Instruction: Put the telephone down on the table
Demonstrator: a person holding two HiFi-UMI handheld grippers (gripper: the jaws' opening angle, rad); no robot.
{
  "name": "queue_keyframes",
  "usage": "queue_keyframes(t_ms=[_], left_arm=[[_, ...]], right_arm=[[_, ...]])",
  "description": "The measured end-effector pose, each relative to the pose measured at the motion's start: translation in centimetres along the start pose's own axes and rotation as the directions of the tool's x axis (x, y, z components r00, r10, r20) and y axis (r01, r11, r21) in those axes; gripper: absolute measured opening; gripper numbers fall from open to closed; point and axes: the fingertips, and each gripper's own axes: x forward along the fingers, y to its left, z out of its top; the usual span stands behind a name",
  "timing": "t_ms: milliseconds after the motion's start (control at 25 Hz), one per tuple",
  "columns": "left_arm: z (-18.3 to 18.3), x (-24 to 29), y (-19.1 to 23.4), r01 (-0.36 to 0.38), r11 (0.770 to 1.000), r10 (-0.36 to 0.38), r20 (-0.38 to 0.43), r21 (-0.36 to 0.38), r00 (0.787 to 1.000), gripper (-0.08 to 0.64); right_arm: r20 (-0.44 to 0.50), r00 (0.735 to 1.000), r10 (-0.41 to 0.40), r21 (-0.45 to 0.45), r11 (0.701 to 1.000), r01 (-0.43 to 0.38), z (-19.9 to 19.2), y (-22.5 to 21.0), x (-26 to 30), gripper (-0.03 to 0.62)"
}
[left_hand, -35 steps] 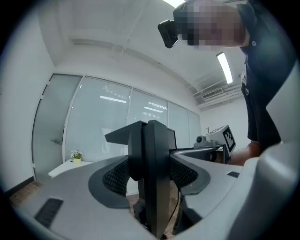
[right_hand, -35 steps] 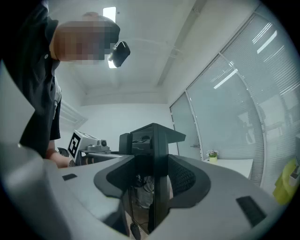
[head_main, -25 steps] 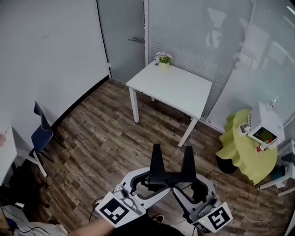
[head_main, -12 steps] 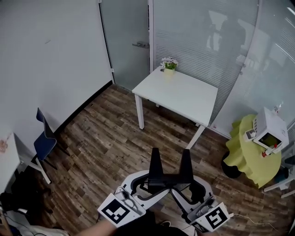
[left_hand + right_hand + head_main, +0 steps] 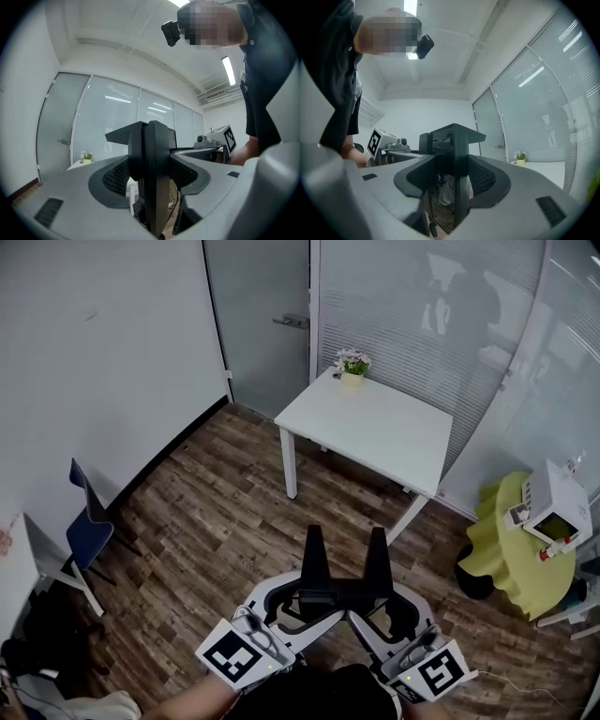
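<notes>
No telephone shows in any view. The white square table [image 5: 375, 427] stands ahead by the glass wall, with a small potted flower [image 5: 352, 363] at its far corner. My left gripper [image 5: 314, 532] and right gripper [image 5: 377, 534] are held side by side low in the head view, above the wood floor and well short of the table. Both point forward. In the left gripper view the left gripper [image 5: 150, 127] has its black jaws pressed together with nothing seen between them. The right gripper [image 5: 455, 129] looks the same in its own view.
A blue chair [image 5: 84, 519] stands at the left wall beside a white desk edge [image 5: 13, 568]. At the right is a low round table under a yellow cloth [image 5: 514, 545] carrying a white box [image 5: 555, 505]. A glass door with a handle [image 5: 298, 322] is behind the table.
The table, door and yellow table sit further right and a little lower in the head view. Both grippers keep the same pose, side by side.
</notes>
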Motion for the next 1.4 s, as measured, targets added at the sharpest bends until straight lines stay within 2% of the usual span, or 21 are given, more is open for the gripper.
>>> queue_keyframes(t_ms=[240, 480, 920, 1400], left_arm=[[0.1, 1.7, 2.8, 0.002, 1.000, -0.002, -0.006, -0.001, 1.000, 0.270], [0.4, 5.0, 5.7, -0.025, 0.999, 0.026, -0.010, 0.026, 1.000, 0.270], [1.6, 14.7, 10.8, -0.099, 0.995, 0.099, -0.015, 0.019, 0.995, 0.270], [2.2, 23.2, 15.5, -0.189, 0.982, 0.189, -0.022, 0.011, 0.982, 0.270]], right_arm=[[0.004, 1.000, 0.005, 0.022, 1.000, -0.006, 0.0, -2.2, 2.4, 0.235], [0.012, 0.999, 0.036, 0.032, 0.999, -0.036, 0.0, -6.1, 4.5, 0.235], [0.015, 0.993, 0.113, 0.050, 0.992, -0.114, 0.9, -17.0, 7.6, 0.235], [0.008, 0.978, 0.206, 0.058, 0.977, -0.206, 1.5, -26.6, 10.5, 0.235]])
